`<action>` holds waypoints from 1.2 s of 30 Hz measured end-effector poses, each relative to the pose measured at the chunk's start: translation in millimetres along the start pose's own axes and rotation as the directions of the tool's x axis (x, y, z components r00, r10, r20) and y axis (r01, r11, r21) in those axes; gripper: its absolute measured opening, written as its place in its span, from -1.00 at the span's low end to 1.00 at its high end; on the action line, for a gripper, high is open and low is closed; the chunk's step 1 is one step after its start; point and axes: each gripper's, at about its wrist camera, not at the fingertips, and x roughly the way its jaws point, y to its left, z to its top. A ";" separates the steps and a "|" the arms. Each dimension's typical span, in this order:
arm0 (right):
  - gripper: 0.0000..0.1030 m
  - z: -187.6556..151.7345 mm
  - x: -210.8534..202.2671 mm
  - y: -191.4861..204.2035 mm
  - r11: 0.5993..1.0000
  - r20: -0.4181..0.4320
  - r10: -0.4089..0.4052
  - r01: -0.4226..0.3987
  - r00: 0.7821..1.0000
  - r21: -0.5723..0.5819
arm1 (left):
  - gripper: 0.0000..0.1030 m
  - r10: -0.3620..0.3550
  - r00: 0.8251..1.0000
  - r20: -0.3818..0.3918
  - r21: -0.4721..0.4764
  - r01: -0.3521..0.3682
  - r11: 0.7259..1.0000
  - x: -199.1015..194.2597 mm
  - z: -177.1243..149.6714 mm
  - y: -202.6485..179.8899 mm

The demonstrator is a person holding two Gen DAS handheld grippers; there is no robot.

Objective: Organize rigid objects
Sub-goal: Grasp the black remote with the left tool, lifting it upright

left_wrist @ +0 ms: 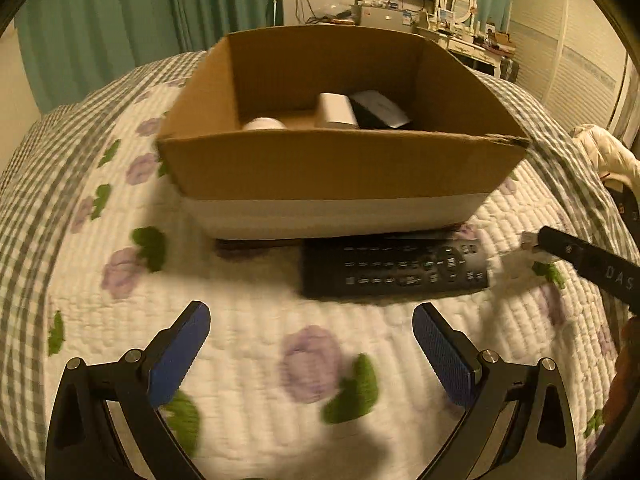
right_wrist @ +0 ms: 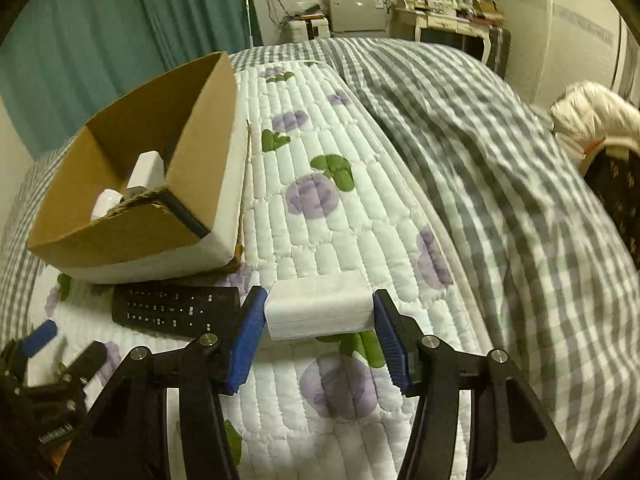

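Note:
An open cardboard box (left_wrist: 340, 164) stands on the quilted bed and holds a white roll (left_wrist: 264, 123), a white box (left_wrist: 336, 110) and a black item (left_wrist: 380, 110). A black remote (left_wrist: 394, 268) lies in front of it. My left gripper (left_wrist: 312, 348) is open and empty, hovering short of the remote. My right gripper (right_wrist: 320, 320) is shut on a white tissue pack (right_wrist: 318, 310), held just above the quilt right of the remote (right_wrist: 176, 308) and the box (right_wrist: 132, 236). The right gripper's side also shows in the left wrist view (left_wrist: 592, 264).
The quilt (right_wrist: 320, 224) has purple flowers and green leaves. A grey checked blanket (right_wrist: 500, 168) is heaped to the right. A white padded jacket (right_wrist: 592, 116) lies at the far right. Green curtains (left_wrist: 120, 20) and a dresser (left_wrist: 460, 36) stand behind the bed.

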 end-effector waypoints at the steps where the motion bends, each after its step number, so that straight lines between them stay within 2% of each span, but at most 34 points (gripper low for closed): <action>1: 0.04 -2.0 0.2 -0.5 1.000 0.000 -0.002 0.002 1.000 0.000 | 1.00 -0.004 1.000 -0.003 0.002 0.004 1.000 2.3 -0.2 -3.6; 4: 0.04 0.0 1.4 -4.1 1.000 0.002 0.013 -0.013 1.000 0.025 | 1.00 -0.017 0.999 -0.047 -0.006 0.017 1.000 15.7 -2.9 -14.6; 6: 0.04 0.7 1.3 -8.7 0.998 0.006 0.026 -0.027 1.000 0.054 | 1.00 -0.052 0.996 -0.075 -0.055 0.048 0.997 21.5 -4.7 -15.2; 9: 0.04 2.6 3.3 -13.7 0.996 0.010 0.032 -0.033 0.999 0.084 | 0.98 -0.116 0.990 -0.080 -0.215 0.097 0.972 29.1 -3.1 -6.5; 11: 0.04 3.8 4.1 -14.9 0.995 0.012 0.031 -0.032 0.999 0.091 | 0.97 -0.136 0.987 -0.083 -0.275 0.109 0.955 34.8 1.9 -3.2; 12: 0.04 4.0 4.4 -14.9 0.995 0.012 0.031 -0.032 0.999 0.092 | 0.92 -0.145 0.986 -0.077 -0.298 0.116 0.948 37.9 5.9 -2.7; 14: 0.04 4.2 4.2 -15.0 0.995 0.012 0.030 -0.031 0.999 0.090 | 0.69 -0.181 0.982 -0.060 -0.336 0.150 0.930 43.2 11.4 -0.9; 15: 0.04 4.5 4.8 -15.2 0.996 0.011 0.029 -0.030 1.000 0.089 | 0.55 -0.204 0.978 -0.053 -0.369 0.171 0.914 46.7 13.2 0.3; 17: 0.04 4.6 5.3 -15.3 0.996 0.011 0.029 -0.030 1.000 0.088 | 0.53 -0.242 0.969 -0.055 -0.453 0.192 0.871 58.1 13.8 4.0; 21: 0.04 4.3 5.5 -14.5 0.996 0.012 0.031 -0.032 0.999 0.088 | 0.46 -0.248 0.968 -0.028 -0.525 0.197 0.828 69.5 14.9 11.3; 24: 0.04 3.2 7.5 -12.3 0.996 0.007 0.030 -0.031 1.000 0.081 | 0.45 -0.285 0.959 -0.002 -0.598 0.227 0.768 78.4 14.7 22.8; 26: 0.04 2.8 8.5 -9.9 0.997 0.005 0.031 -0.031 1.000 0.076 | 0.29 -0.279 0.960 -0.018 -0.601 0.212 0.770 78.2 14.5 24.3; 27: 0.04 2.8 8.7 -8.4 0.997 0.005 0.034 -0.035 0.999 0.073 | 0.10 -0.277 0.960 -0.027 -0.597 0.207 0.775 76.3 13.1 25.9; 29: 0.04 2.7 8.4 -6.6 0.997 0.008 0.036 -0.036 0.999 0.067 | -0.13 -0.332 0.943 -0.006 -0.638 0.252 0.727 75.7 8.4 36.4; 31: 0.04 2.7 8.6 -4.2 0.998 0.009 0.034 -0.034 0.999 0.060 | -0.33 -0.397 0.918 0.014 -0.691 0.296 0.660 77.3 3.0 47.5; 33: 0.04 2.6 8.3 -2.4 0.998 0.010 0.035 -0.035 0.999 0.053 | -0.38 -0.409 0.913 0.015 -0.699 0.302 0.649 74.4 1.3 52.2; 36: 0.04 2.8 6.7 -0.1 0.999 0.011 0.033 -0.033 0.999 0.042 | -0.43 -0.403 0.915 0.005 -0.690 0.295 0.661 68.5 -2.4 60.1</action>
